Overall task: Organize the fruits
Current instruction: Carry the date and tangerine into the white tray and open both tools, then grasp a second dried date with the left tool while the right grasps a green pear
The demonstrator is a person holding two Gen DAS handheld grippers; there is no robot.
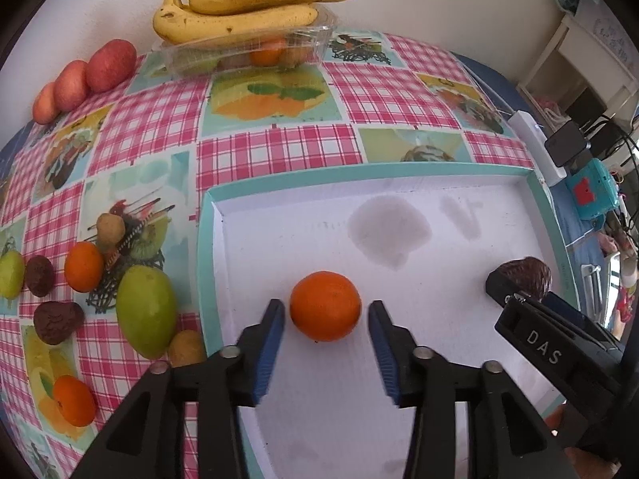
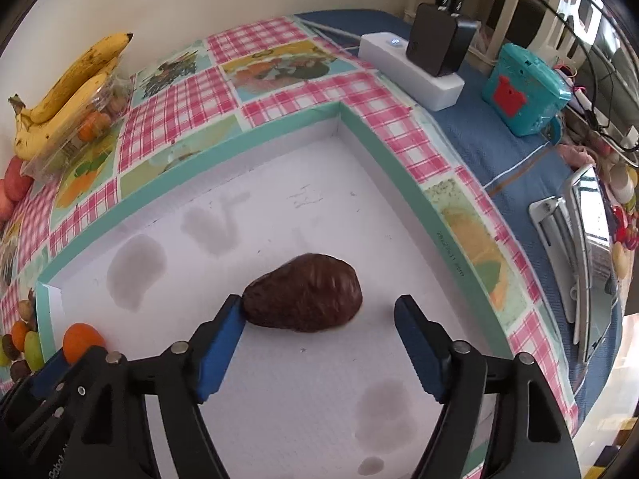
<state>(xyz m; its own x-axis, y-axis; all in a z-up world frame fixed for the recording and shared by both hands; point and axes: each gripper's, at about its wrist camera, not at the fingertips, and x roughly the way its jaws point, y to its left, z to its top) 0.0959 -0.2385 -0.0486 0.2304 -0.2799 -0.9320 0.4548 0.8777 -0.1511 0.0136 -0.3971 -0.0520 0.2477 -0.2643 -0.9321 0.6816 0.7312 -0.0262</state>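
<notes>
Straddling orange (image 1: 325, 305), left gripper (image 1: 325, 319) open; right gripper (image 2: 319, 319) open, touching avocado (image 2: 303, 297).

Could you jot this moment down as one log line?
left hand-held gripper: open around round orange fruit | right hand-held gripper: open at dark brown avocado | white tray

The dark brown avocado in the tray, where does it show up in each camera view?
Left wrist view: the dark brown avocado sits far right, partly behind the right claw.
Right wrist view: centre, between the open claw's fingers, touching the left one.
Shared landmark: the orange in the same tray.
</notes>
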